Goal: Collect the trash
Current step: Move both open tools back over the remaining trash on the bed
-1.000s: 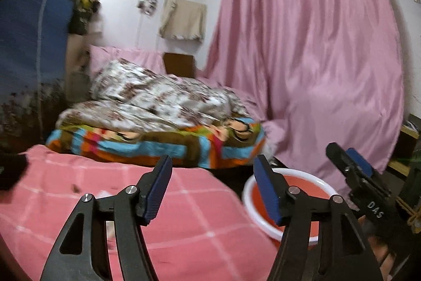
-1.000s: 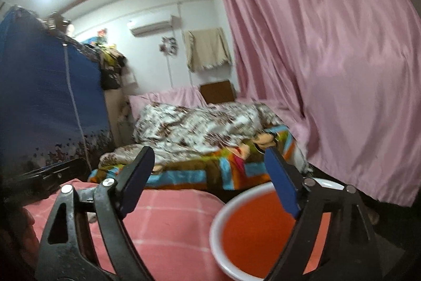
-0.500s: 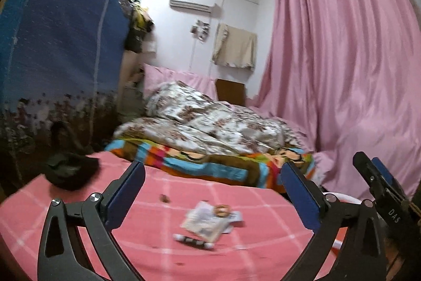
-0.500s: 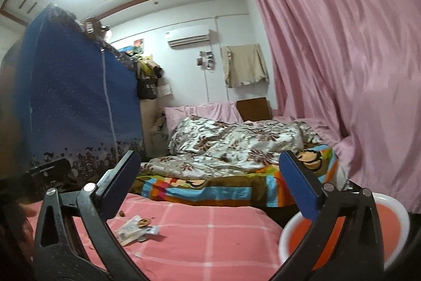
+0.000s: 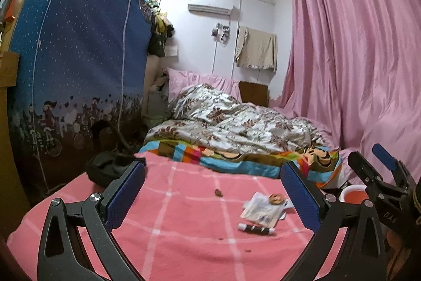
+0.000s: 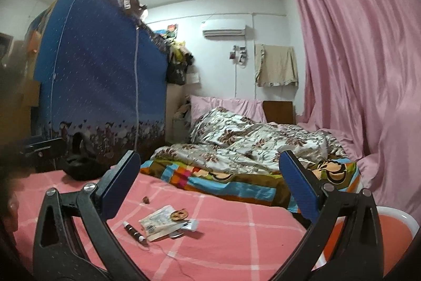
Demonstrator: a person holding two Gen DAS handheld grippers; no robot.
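Blue pads: both tools carry blue textured pads (image 5: 126,191) on black arms
Left gripper (image 5: 211,192): jaws spread wide, nothing between them, raised above the near part of the pink checked blanket (image 5: 163,223)
Right gripper (image 6: 208,187): likewise released and empty, hovering over the blanket's near right side
Trash: a small pile right of centre on the blanket, made up of a flat paper packet (image 6: 158,221), a round brown cookie-like piece (image 6: 179,214) lying on the packet's far end, a clear wrapper (image 6: 190,225) just right of it, and a dark marker pen (image 6: 134,230) just beside the packet's near edge
Stray bits: a brown crumb (image 6: 145,199) farther off to the left, apart from the pile
Bin: an orange basin with a white rim (image 6: 405,215) at the near right, off the blanket's edge
Surroundings: a dark bag (image 5: 105,167) far left on the blanket, a floral quilt (image 5: 231,123) beyond, pink curtain (image 5: 355,70) on the right
Step in hand, as I judge it: approach the pile, no grasp begun
Doing it well: lower one gripper straight down, straddle the packet across its narrow width, press lightly into the soft blanket so the pads catch its edge; expect the round piece to slide off, so lift level and carry low to the basin
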